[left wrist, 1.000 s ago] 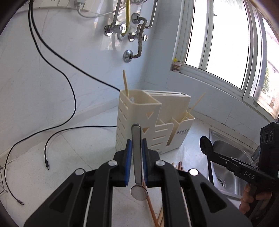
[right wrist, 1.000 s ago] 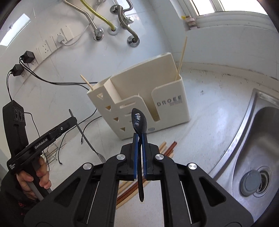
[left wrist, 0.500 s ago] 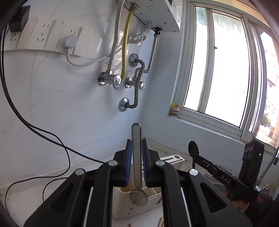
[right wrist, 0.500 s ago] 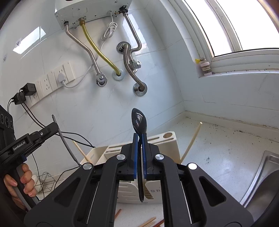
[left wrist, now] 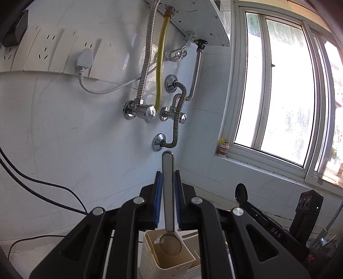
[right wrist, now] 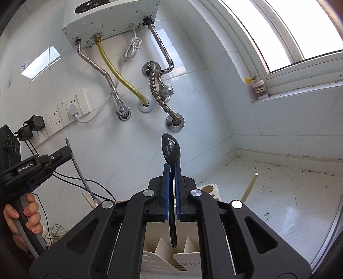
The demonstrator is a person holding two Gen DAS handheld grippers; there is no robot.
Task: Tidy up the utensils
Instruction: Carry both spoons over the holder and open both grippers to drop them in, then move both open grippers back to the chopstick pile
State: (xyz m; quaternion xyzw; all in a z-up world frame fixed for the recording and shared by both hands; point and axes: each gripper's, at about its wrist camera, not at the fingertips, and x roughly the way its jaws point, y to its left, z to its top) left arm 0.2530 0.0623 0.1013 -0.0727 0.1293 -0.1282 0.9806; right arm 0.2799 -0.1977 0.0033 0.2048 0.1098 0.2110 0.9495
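Note:
My left gripper (left wrist: pixel 167 178) is shut on a steel spoon (left wrist: pixel 167 193). Its handle points up and its bowl hangs over a compartment of the cream utensil holder (left wrist: pixel 150 255) at the bottom edge. My right gripper (right wrist: pixel 170 171) is shut on a black spoon (right wrist: pixel 170 148), bowl up, with the handle tip hanging above the holder's dividers (right wrist: pixel 158 246). Each wrist view shows the other gripper: the right gripper (left wrist: pixel 243 200) with the black spoon (left wrist: pixel 241 192), the left gripper (right wrist: pixel 68 150) with the steel spoon (right wrist: pixel 82 173). Pale chopsticks (right wrist: pixel 248 186) stick out of the holder.
On the wall ahead hang a water heater (right wrist: pixel 111 19), metal and yellow hoses (left wrist: pixel 159 70), sockets (left wrist: pixel 53 51) and black cables (left wrist: pixel 42 182). A window (left wrist: pixel 278 85) with a small jar (left wrist: pixel 223 147) on its sill is at the right. The sink rim (right wrist: pixel 328 246) curves at the lower right.
Both grippers have risen and tilted upward, each still holding its spoon. The holder has slid from mid-frame to the bottom edge of both views, under the spoons.

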